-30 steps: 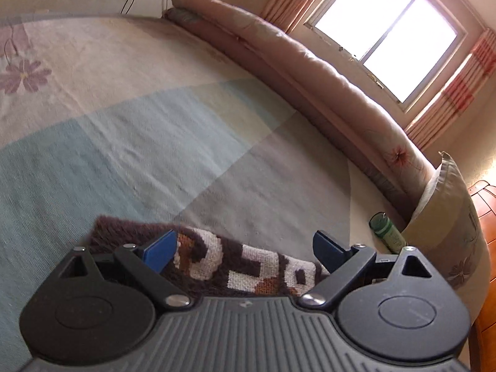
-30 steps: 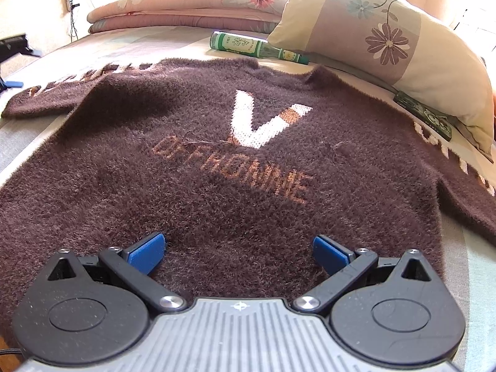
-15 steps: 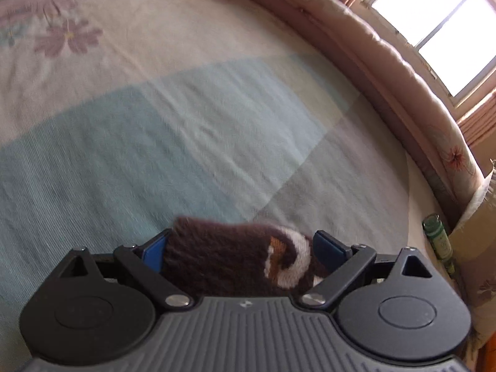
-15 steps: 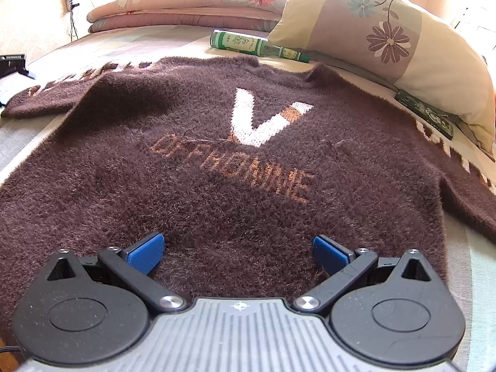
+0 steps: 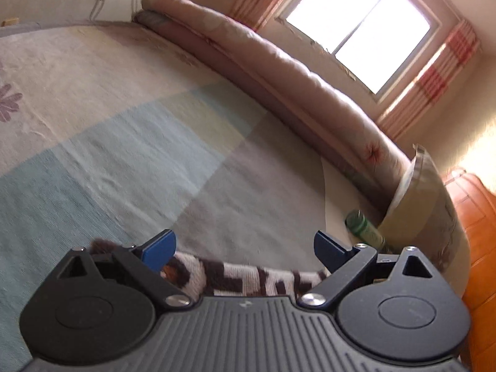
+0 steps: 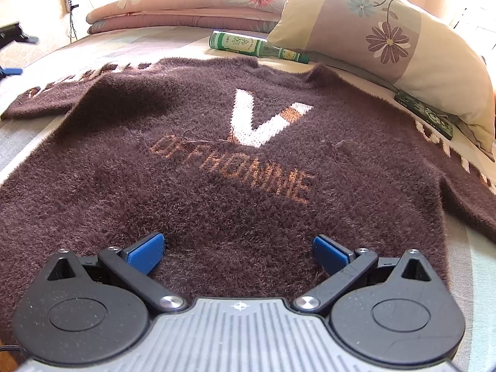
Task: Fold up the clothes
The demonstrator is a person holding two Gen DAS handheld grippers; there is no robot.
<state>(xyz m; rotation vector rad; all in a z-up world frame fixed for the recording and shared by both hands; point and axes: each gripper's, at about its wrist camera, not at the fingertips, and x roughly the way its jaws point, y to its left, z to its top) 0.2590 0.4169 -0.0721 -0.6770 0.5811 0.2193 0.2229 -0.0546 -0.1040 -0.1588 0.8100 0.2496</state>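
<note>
My fuzzy dark-brown knitted sweater [image 6: 217, 161] lies spread flat, front up, on the bed; a white and tan "V" sits on its chest above tan lettering reading "OFFHOMME"; both sleeves stretch outward, each bearing a white pattern; its hem lies nearest my right tool; from my left tool I see one patterned brown-and-white sleeve [image 5: 241, 279] lying just beneath the fingers.

Sweater [image 6: 217, 167] carried a big white "V" with orange lettering under it, reading roughly "OFFHOMME", fuzzy knit so the letters weren't certain. Pillow [image 6: 387, 31] had a small printed line, upside down, "DREAMCITY". Green bottle [image 6: 248, 45] had a label, characters too small to read. Flat green pack [image 6: 424, 114] under the pillow showed "CLASSIC", barely legible.
</note>
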